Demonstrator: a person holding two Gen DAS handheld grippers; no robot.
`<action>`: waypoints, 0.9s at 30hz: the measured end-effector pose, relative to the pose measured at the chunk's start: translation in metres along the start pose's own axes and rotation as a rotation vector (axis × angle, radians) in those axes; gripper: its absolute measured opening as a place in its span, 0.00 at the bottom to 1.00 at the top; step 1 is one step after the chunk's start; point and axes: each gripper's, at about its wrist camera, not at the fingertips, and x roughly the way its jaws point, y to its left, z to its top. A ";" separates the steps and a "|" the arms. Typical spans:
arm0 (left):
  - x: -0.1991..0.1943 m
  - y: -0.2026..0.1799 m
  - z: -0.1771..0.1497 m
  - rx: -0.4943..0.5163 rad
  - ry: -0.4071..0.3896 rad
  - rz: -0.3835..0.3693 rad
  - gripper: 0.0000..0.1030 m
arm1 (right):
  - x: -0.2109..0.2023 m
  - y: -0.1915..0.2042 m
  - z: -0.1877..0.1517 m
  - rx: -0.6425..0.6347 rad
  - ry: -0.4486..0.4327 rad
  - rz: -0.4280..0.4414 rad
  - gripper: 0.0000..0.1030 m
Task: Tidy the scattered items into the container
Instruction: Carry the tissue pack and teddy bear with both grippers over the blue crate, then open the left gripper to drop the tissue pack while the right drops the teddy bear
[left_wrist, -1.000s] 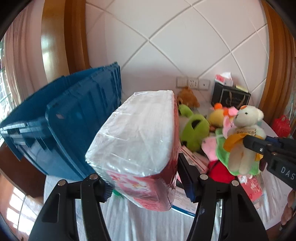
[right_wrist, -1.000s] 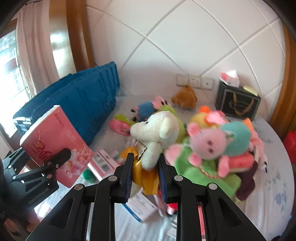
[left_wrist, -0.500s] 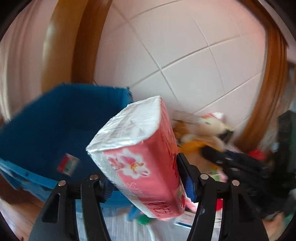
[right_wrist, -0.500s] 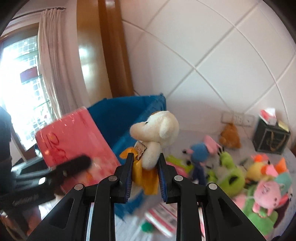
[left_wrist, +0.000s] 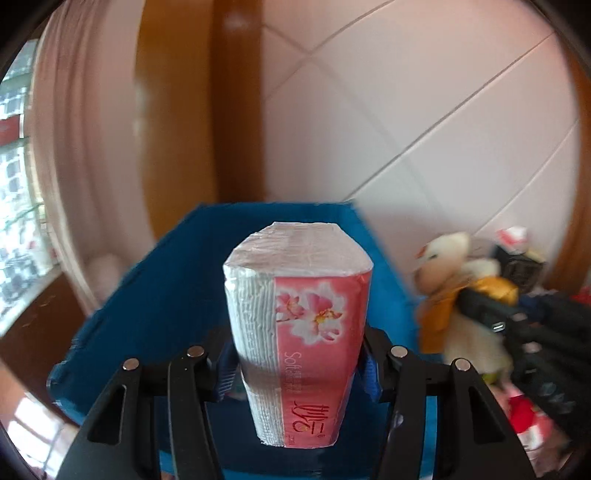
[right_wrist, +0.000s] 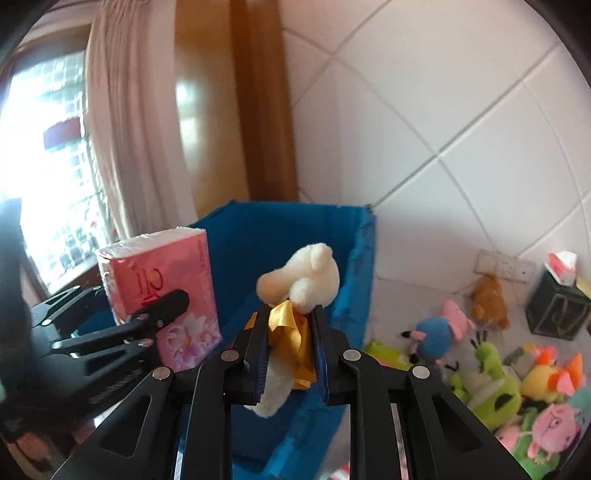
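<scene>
Our left gripper (left_wrist: 295, 373), jaws closing, clamps pink-white plastic-wrapped tissue pack (left_wrist: 301, 317) above blue plastic crate (left_wrist: 173, 295). Our right gripper (right_wrist: 290, 350), jaws closing, grips cream plush bear in yellow cloth (right_wrist: 303, 291) over same crate.

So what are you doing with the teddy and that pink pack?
A person is tidying up with two tools. The left hand-held gripper is closing on a pink tissue pack held over the blue bin. The right hand-held gripper is closing on a cream teddy beside it. More plush toys wait on the table.
</scene>
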 end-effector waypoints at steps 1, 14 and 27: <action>0.006 0.006 -0.004 0.006 0.018 0.025 0.52 | 0.007 0.007 -0.002 -0.009 0.016 0.007 0.20; 0.033 0.052 -0.030 -0.019 0.087 0.112 0.81 | 0.057 0.040 -0.027 -0.024 0.145 0.013 0.20; 0.052 0.067 -0.025 -0.036 0.216 0.081 0.82 | 0.091 0.052 0.004 -0.051 0.212 -0.037 0.20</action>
